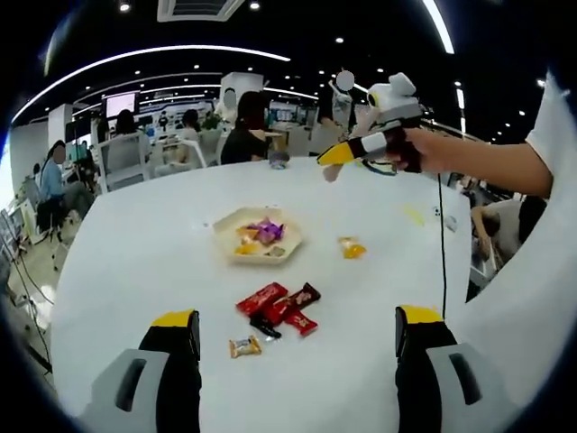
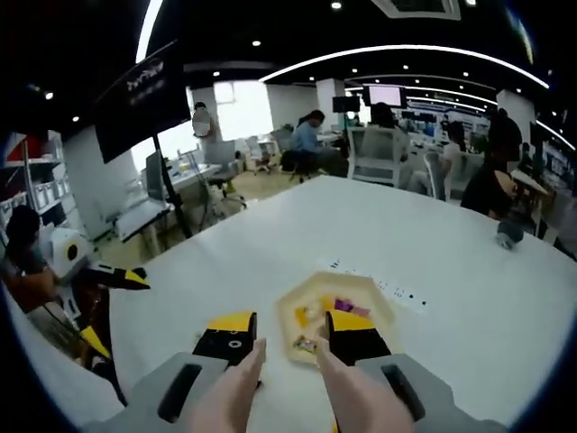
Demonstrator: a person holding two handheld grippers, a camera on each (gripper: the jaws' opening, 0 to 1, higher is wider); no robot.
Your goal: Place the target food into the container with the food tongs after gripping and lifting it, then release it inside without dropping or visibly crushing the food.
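Between and ahead of the open left gripper (image 1: pixel 297 338) jaws, red-wrapped candy bars (image 1: pixel 280 307) lie on the white round table (image 1: pixel 135 253); farther ahead sits the hexagonal beige tray (image 1: pixel 257 237). Right gripper (image 2: pixel 293 338), also parted, hovers over that tray.

The tray (image 1: pixel 257 236) sits on the worktop (image 1: pixel 135 244) and serves as the landmark. Several wrapped sweets (image 1: pixel 263 232) lie in the tray. In the left gripper view, one single sweet (image 1: pixel 352 247) lies on the worktop just right of the tray. A group of candy bars (image 1: pixel 281 307) lies in front of the tray, nearer to the camera, and one small sweet (image 1: pixel 244 346) lies further in front, a little to the left. Behind the tray, past the worktop's far edge, people sit at desks. In the right gripper view, a power strip (image 2: pixel 379 281) lies just behind the tray (image 2: pixel 297 316).
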